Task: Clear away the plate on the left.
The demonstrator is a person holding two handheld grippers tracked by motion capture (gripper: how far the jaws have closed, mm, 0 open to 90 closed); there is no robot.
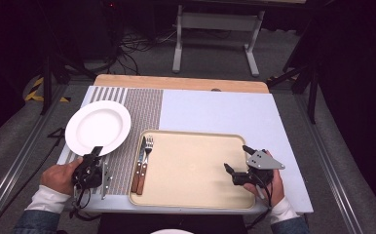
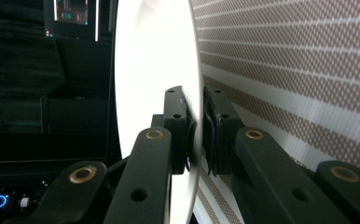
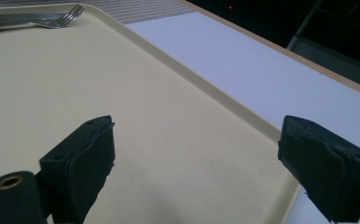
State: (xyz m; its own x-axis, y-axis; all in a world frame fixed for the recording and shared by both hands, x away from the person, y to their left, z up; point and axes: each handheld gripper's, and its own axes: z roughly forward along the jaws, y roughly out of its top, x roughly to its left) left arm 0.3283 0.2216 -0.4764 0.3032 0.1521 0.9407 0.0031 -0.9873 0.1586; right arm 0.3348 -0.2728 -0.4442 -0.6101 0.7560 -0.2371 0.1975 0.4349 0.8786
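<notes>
A white plate point(image 1: 97, 126) lies at the left, partly on a striped placemat point(image 1: 144, 109). My left gripper point(image 1: 97, 151) is shut on the plate's near rim; in the left gripper view the rim point(image 2: 150, 70) shows edge-on, pinched between the two pads point(image 2: 176, 121). A beige tray point(image 1: 196, 165) sits in the middle, with a fork point(image 1: 148, 145) and a wooden-handled knife point(image 1: 139, 168) along its left side. My right gripper point(image 1: 236, 157) hovers open over the tray's right part, and its jaws stand wide apart above the bare tray point(image 3: 122, 93).
A pale blue mat point(image 1: 215, 112) covers the table point(image 1: 181, 82) beyond and right of the tray. The rim of another white dish point(image 1: 171, 231) peeks in at the bottom edge. A metal desk frame point(image 1: 217, 24) stands behind the table.
</notes>
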